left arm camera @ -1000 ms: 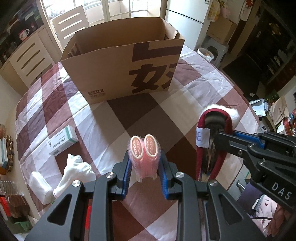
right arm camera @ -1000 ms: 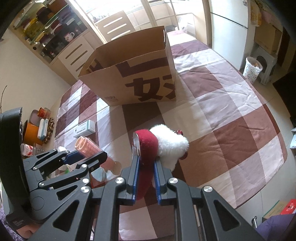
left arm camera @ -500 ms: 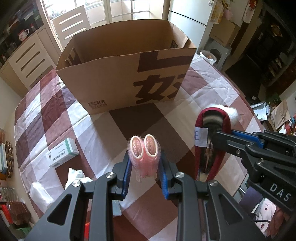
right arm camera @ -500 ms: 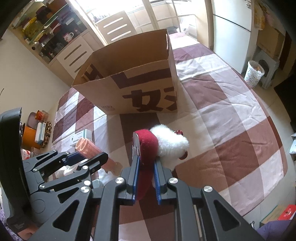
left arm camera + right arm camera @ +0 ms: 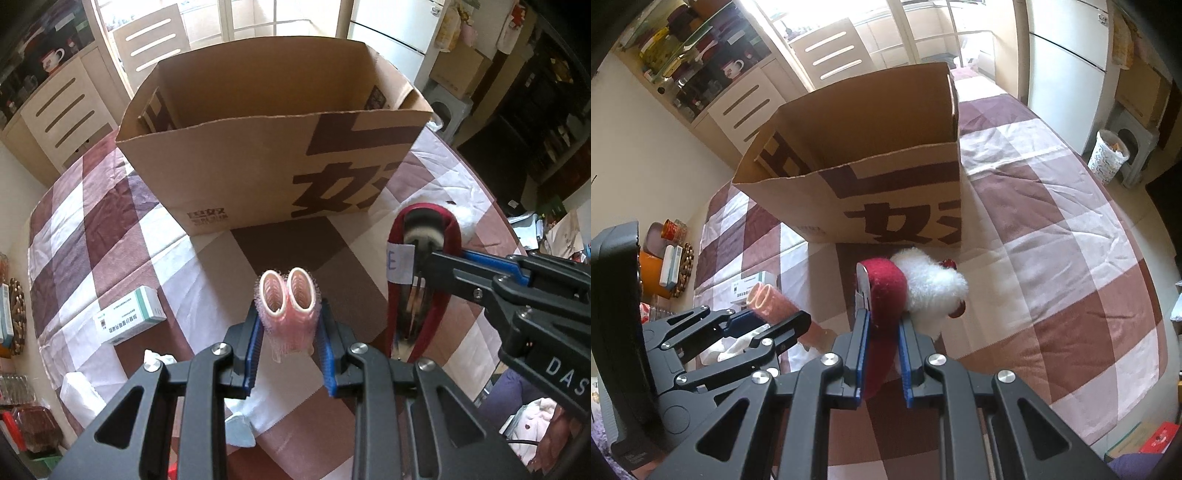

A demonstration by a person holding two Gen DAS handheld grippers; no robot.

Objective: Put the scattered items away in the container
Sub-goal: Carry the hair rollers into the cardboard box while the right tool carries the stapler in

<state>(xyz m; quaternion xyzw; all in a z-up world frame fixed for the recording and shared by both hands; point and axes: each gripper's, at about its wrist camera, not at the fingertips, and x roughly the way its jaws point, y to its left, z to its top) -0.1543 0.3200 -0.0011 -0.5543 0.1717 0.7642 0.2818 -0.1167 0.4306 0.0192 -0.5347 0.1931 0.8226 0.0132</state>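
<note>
Both claws have carried their loads closer to the open cardboard box (image 5: pixel 258 162).
The left claw (image 5: pixel 288 328) pinches a pair of pink hair rollers (image 5: pixel 287 306); the right claw (image 5: pixel 882 343) clamps a red headband (image 5: pixel 884 291) with white fluff, both above the checked table (image 5: pixel 1052 221).

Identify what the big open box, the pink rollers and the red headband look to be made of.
Box: matt brown corrugated cardboard, with a raw cut rim and printed lettering.
Pink rollers: probably plastic tubes, smooth pale rims with a bristly sleeve.
Red headband: felt-like fabric with white fluffy trim, apparently faux fur.
</note>
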